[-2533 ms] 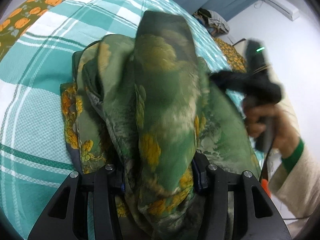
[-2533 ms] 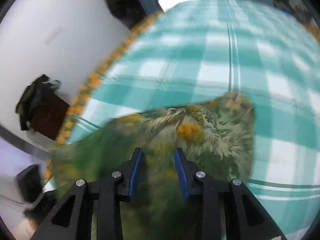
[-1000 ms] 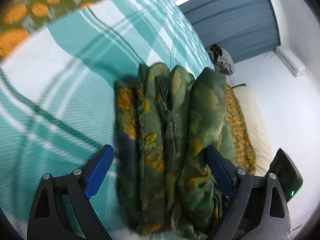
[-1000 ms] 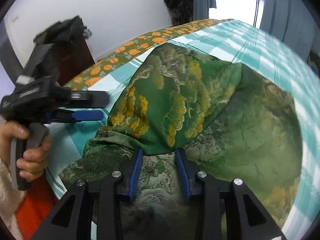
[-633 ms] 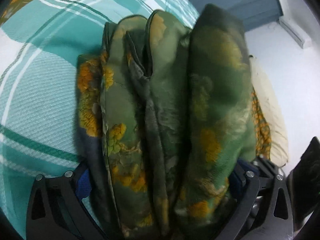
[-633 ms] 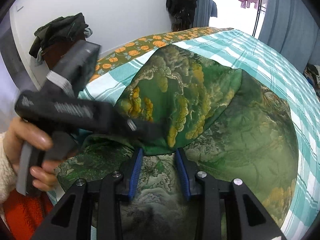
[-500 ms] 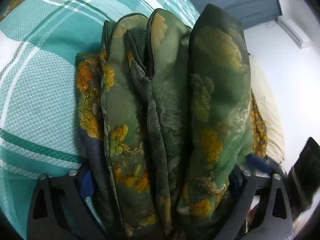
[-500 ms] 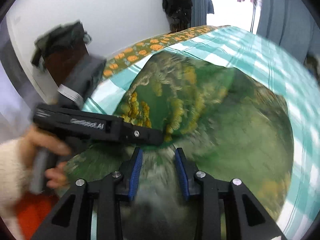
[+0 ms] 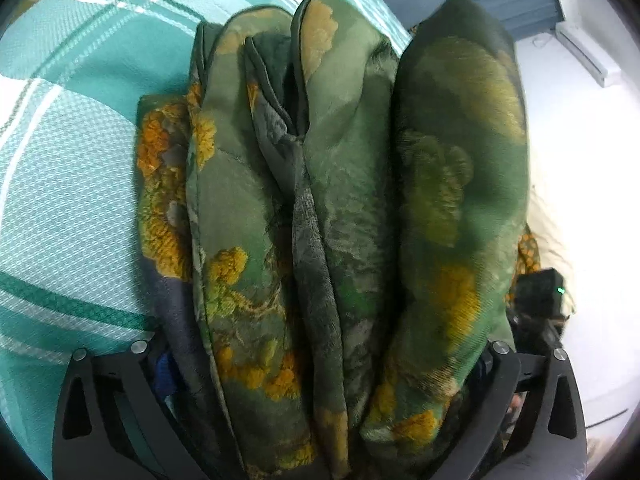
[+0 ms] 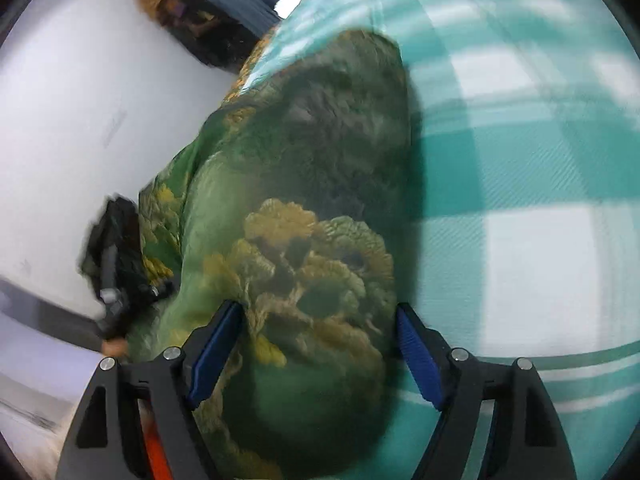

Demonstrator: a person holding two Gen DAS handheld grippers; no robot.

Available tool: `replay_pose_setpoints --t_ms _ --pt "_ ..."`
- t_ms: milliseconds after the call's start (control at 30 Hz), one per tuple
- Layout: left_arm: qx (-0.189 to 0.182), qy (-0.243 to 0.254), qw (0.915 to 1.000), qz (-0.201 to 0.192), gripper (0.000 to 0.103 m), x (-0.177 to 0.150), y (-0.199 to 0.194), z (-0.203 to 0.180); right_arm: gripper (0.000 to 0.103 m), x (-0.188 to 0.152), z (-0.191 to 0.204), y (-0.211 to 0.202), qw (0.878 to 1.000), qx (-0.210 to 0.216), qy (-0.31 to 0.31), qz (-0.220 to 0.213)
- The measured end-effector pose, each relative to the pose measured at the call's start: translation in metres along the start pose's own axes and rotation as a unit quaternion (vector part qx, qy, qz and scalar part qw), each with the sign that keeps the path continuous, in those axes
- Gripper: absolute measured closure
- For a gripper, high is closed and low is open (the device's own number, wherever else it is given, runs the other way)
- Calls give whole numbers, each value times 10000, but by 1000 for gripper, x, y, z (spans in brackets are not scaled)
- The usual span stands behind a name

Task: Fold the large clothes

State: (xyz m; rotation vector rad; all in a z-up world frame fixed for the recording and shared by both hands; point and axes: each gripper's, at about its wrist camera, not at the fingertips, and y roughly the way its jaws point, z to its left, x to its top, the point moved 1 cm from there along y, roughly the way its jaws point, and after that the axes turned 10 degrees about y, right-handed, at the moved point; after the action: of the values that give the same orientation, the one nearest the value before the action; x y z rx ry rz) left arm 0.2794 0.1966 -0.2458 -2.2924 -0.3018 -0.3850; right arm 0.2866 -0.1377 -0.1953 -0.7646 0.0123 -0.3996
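Green garment point(image 9: 320, 208) bundled between left tool point(image 9: 320, 364) fingers.

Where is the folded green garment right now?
The folded green garment lies on the teal checked bedspread, bunched between the left hand-held gripper fingers in the left wrist view.

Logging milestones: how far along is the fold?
Mostly done: the green floral garment is already stacked in several layers on the checked bedspread. In hand: the left gripper straddles the whole bundle, fingers wide; the right gripper is open over it. Left: probably squaring up and setting it down.
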Motion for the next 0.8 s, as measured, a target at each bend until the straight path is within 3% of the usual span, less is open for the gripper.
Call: replay_pose_setpoints --t_ms 67,200,300,467,567,700,800 --pt "23 -59 10000 41 3 3 4 -5 24 6 -6 9 9996 226 166 95" --pt "-5 -10 9998 -180 36 2 -9 -24 36 -3 12 -5 9992 126 -365 -105" --pt "21 200 9989 -423 44 0 -22 -47 38 -11 29 -19 9965 137 -774 -284" --pt "6 776 9937 -803 45 10 -37 -104 38 -11 60 -48 9867 338 -1422 -711" --pt "-71 970 9897 -1046 45 47 -34 -130 38 11 64 -63 9829 513 -1523 -895" --pt "-58 1231 9855 -1164 45 102 -14 -150 38 66 70 -71 9777 614 -1611 -1200" --pt "-28 1264 9853 -1150 44 144 26 -154 38 117 67 -62 9787 679 -1464 -1267"
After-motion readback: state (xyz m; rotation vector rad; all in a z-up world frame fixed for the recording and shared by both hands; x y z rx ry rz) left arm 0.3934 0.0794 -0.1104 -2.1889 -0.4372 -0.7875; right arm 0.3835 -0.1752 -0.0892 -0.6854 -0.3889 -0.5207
